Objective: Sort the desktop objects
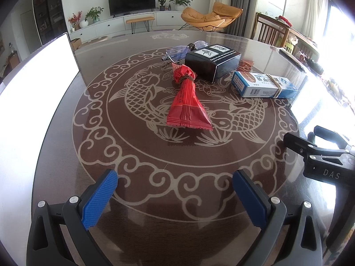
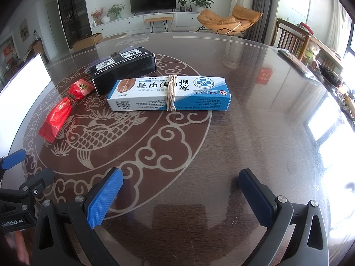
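- While nothing is held yet, the things to sort sit bunched mid-table: a red foil packet tied at its neck with brown cord (image 1: 187, 98), a black cardboard box with white print (image 1: 212, 62) just behind it, and a long blue-and-white carton banded with tan elastic (image 2: 169, 93) lying beside the box.
- Clear-lensed spectacles (image 1: 179, 49) lie tucked behind the black box, half hidden.
- Both tools hang low over the near edge, well short of the cluster: the left gripper (image 1: 175, 199) has its blue pads spread wide, and the right gripper (image 2: 180, 197) is likewise agape and empty.
- My worry: the glossy dark tabletop with the pale carp pattern (image 2: 255, 122) looks slick, so a nudge could slide the carton, and reaching over the box risks catching the spectacles.
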Available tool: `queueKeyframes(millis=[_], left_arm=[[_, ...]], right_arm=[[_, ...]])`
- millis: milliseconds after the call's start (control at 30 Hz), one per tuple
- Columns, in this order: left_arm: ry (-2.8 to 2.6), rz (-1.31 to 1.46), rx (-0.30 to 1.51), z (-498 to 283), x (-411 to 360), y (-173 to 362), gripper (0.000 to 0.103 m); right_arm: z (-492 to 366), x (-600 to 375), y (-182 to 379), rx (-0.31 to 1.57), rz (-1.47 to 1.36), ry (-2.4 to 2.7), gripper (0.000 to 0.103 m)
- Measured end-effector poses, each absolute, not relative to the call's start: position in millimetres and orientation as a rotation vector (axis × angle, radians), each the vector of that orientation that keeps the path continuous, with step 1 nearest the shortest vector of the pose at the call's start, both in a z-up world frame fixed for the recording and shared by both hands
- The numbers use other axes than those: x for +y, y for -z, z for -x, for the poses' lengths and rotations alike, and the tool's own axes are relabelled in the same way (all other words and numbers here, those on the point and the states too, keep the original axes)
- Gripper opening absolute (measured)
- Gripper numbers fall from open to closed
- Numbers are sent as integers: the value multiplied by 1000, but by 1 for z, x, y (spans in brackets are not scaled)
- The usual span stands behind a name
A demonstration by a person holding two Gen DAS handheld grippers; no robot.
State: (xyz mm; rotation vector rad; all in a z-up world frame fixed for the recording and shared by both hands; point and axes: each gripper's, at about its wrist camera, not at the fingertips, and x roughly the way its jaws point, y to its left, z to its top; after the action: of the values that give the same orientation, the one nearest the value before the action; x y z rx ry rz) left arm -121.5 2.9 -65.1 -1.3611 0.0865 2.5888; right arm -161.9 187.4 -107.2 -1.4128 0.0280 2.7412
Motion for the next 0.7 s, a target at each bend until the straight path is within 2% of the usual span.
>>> queueKeyframes(millis=[133,300,433,500,533,567,600,633,667,700], left_arm=[[-2529,1321,-48,113,-19,55,103],[-2540,1306,-167,154,-23,32,103],[-2498,1423,-116,207,-2,44,103],[-2474,1477,-51,224,11,54,80],[-2506,1450,23,226,18,52,77],[-2500,1449,80,229,26,53,66],[-2511,1436,155,230,34,52,59],[-2519,1418,219,228,40,51,42],[-2500,1401,215,226,42,48,19],[-2497,1404,202,223,42,47,18]], right_arm=[[162,187,107,28,1413,-2741,103],[162,187,107,28,1413,-2741,103],[162,187,107,28,1413,-2741,103],[162,187,107,28,1413,-2741,103],[162,187,107,28,1413,-2741,103],[162,187,107,28,1413,-2741,103],[162,187,107,28,1413,-2741,103],[162,187,107,28,1413,-2741,103],[162,187,107,28,1413,-2741,103],[162,187,107,28,1413,-2741,103]])
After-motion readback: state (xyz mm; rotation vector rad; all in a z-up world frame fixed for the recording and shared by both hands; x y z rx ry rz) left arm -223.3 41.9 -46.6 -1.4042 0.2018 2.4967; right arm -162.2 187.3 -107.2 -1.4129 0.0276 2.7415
